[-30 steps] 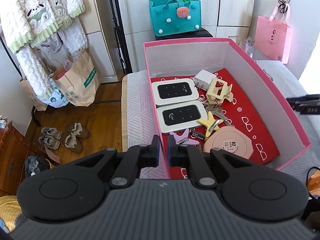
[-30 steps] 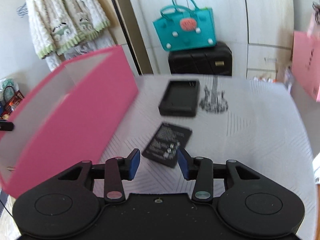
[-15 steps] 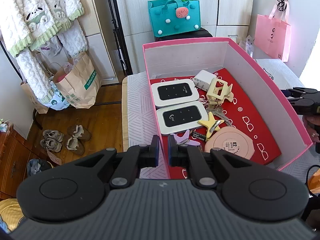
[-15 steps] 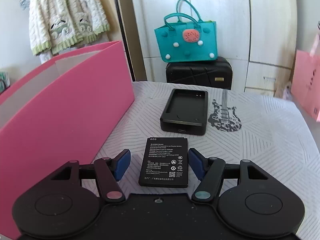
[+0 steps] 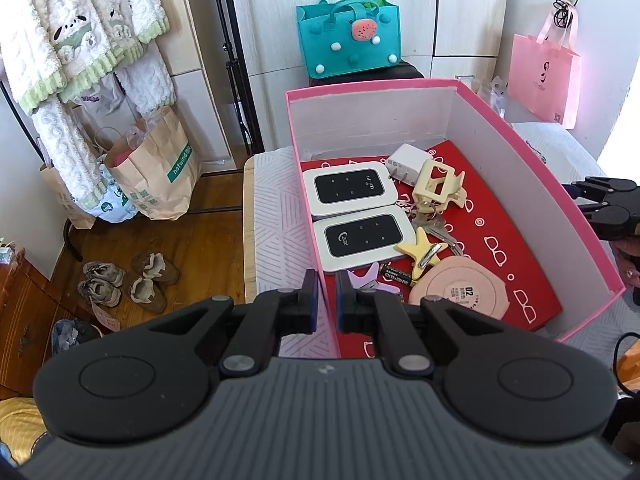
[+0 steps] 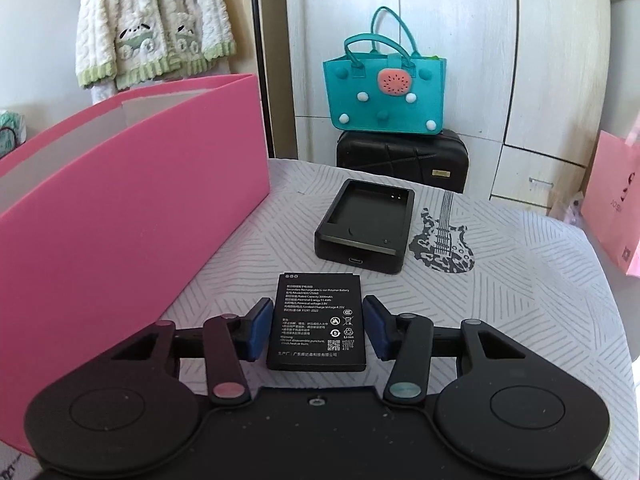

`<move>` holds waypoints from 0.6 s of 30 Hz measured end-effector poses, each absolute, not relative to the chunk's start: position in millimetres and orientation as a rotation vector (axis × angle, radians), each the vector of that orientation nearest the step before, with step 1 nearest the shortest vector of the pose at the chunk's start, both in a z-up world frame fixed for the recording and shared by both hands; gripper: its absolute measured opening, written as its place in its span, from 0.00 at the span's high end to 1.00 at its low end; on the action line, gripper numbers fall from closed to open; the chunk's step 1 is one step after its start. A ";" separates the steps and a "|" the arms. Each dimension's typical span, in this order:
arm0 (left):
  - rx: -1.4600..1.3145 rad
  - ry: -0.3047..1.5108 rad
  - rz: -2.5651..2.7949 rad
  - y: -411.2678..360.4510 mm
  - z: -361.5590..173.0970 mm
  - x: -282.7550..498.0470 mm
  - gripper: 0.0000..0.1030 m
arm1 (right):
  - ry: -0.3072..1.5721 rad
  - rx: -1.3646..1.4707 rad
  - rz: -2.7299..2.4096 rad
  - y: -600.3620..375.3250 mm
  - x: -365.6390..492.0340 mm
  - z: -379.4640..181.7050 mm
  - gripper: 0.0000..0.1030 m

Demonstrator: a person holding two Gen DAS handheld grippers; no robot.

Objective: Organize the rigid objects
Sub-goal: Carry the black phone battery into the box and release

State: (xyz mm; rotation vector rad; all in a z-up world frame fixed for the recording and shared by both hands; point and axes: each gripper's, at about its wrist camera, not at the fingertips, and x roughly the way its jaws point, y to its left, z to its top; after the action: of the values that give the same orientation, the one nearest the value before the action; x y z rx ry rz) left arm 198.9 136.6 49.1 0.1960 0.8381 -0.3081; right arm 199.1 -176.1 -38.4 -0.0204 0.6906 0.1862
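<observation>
A pink box (image 5: 532,168) holds two white pocket routers (image 5: 348,190), a white charger, a cream hair claw (image 5: 438,182), keys, a yellow star clip, a battery cell and a pink round case (image 5: 460,292). My left gripper (image 5: 327,306) is shut on the box's near-left wall. The same pink box (image 6: 132,216) stands left in the right wrist view. My right gripper (image 6: 318,330) is open, its pads either side of a flat black battery (image 6: 318,320) lying on the cloth. A black battery cradle (image 6: 364,228) lies beyond it.
A teal felt bag (image 6: 384,92) sits on a black case (image 6: 404,158) behind the table. A pink shopping bag (image 5: 546,74) hangs at right. Paper bags (image 5: 156,168) and shoes (image 5: 128,280) are on the wooden floor at left. The cloth has a guitar print (image 6: 444,240).
My right gripper has opened wider and moved forward and down, so the black battery now lies between its pads. The left gripper keeps its hold on the box.
</observation>
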 end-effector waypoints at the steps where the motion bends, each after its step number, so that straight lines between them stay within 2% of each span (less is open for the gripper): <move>1: 0.192 0.839 -0.311 137.3 49.1 198.6 0.93 | 0.692 -0.026 0.186 -175.0 197.5 -37.6 0.47; 8: 0.173 0.840 -0.326 141.5 50.0 200.4 0.93 | 0.627 -0.035 0.202 -169.6 175.7 -12.3 0.47; 18: 0.177 0.839 -0.343 140.6 49.2 201.4 0.93 | 0.461 -0.124 0.363 -134.5 146.1 65.3 0.47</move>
State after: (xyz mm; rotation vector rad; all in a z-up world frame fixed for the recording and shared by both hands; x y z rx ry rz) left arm 201.4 140.6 49.2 0.1771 0.8394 -0.3425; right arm 146.1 -134.5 65.3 -0.1241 0.4613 0.3628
